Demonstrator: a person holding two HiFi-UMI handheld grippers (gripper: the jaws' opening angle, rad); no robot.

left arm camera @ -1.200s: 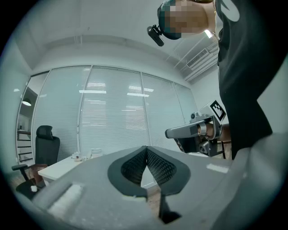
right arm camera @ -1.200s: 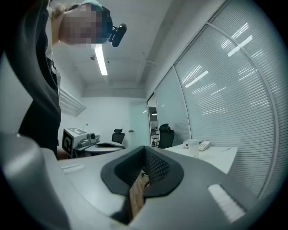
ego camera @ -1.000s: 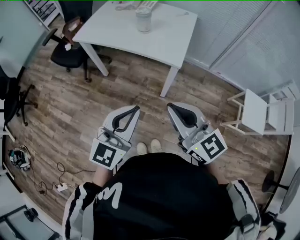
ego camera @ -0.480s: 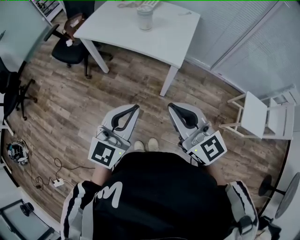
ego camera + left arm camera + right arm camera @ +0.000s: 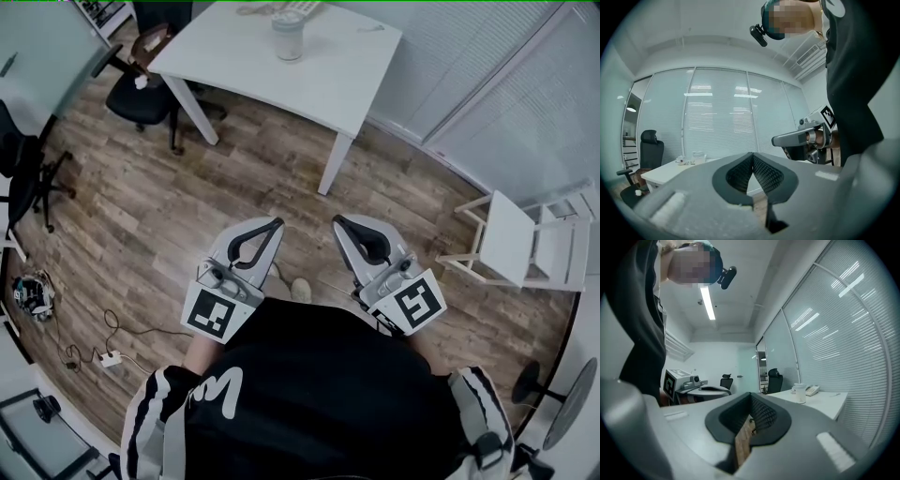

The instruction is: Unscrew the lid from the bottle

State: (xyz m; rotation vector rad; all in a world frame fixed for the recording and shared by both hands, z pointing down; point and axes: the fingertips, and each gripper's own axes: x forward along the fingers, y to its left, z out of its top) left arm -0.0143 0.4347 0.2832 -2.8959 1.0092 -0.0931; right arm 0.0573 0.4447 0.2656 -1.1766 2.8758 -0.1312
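Bottle: the bottle (image 5: 289, 37) is pale and round, upright with its lid on, near the table's (image 5: 328, 80) far edge.
Jaws: the left gripper (image 5: 273, 225) and right gripper (image 5: 338, 223) are both closed and empty, well apart from the bottle.

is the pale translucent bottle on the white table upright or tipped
Upright: the pale translucent bottle stands on its base on the white table.

white table (image 5: 337, 80), pale bottle (image 5: 289, 36), brown plank floor (image 5: 169, 197)
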